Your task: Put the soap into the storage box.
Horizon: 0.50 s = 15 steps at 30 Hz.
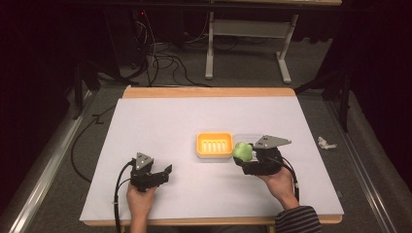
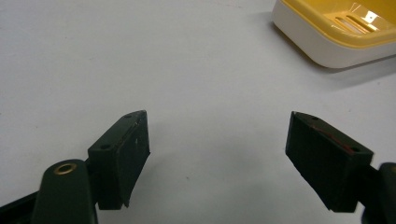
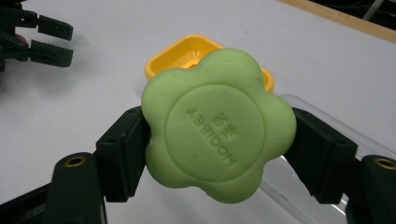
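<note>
Right tongs (image 3: 217, 140) clamped on the green flower-shaped soap (image 3: 217, 123), one pad on each side, held just above the tabletop (image 1: 160, 126) right of the yellow soap dish (image 1: 214, 144). Clear lid (image 3: 322, 135) lies under and behind the soap, touching the dish's right side as far as I can tell. Left tongs (image 2: 217, 158) apart, empty, resting near-left, well away from the dish.

Likely step: drop the soap into the dish. Advice: keep the soap flat, carry it left until centred over the slotted tray, lower close, then release. Grip sits on rounded lobes, so don't tilt; it could slip. Stay above the dish rim.
</note>
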Each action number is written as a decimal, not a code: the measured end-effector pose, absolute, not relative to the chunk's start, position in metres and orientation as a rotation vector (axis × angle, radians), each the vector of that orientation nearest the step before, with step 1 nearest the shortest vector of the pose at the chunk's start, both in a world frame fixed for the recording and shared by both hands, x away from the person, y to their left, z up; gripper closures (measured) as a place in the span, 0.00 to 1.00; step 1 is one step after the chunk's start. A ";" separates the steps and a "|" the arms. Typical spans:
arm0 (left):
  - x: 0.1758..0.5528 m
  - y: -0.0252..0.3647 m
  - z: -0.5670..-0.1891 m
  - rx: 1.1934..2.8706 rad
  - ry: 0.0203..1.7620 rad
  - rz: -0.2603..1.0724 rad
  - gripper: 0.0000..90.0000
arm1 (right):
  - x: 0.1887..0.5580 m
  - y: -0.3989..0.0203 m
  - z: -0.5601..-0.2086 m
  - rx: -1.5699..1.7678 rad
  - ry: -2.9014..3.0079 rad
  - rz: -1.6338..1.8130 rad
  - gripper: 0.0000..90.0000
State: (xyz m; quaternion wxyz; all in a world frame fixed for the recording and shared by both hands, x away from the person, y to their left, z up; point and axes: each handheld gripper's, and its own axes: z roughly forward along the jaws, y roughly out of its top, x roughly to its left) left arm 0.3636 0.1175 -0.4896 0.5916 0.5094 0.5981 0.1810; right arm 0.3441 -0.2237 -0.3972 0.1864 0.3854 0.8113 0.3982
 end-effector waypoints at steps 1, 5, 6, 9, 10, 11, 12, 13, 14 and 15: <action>0.364 0.117 -0.490 1.186 1.391 0.418 0.25 | 0.345 -0.223 -0.395 1.083 2.282 1.121 0.31; 0.364 0.118 -0.490 1.188 1.395 0.416 0.25 | 0.347 -0.223 -0.389 1.065 2.276 1.153 0.31; 0.364 0.117 -0.489 1.183 1.393 0.416 0.25 | 0.348 -0.222 -0.389 1.068 2.277 1.150 0.31; 0.364 0.118 -0.489 1.184 1.394 0.414 0.25 | 0.352 -0.220 -0.386 1.059 2.283 1.145 0.31; 0.364 0.118 -0.489 1.183 1.394 0.413 0.25 | 0.353 -0.219 -0.385 1.061 2.283 1.143 0.31; 0.364 0.118 -0.489 1.183 1.393 0.412 0.25 | 0.354 -0.219 -0.384 1.056 2.283 1.142 0.31; 0.364 0.118 -0.489 1.183 1.392 0.414 0.25 | 0.355 -0.218 -0.384 1.052 2.284 1.141 0.31; 0.364 0.118 -0.489 1.186 1.391 0.413 0.25 | 0.357 -0.217 -0.384 1.047 2.282 1.149 0.31; 0.364 0.118 -0.489 1.186 1.391 0.413 0.25 | 0.358 -0.216 -0.383 1.050 2.289 1.144 0.31; 0.364 0.118 -0.489 1.184 1.393 0.410 0.25 | 0.360 -0.215 -0.383 1.048 2.292 1.146 0.31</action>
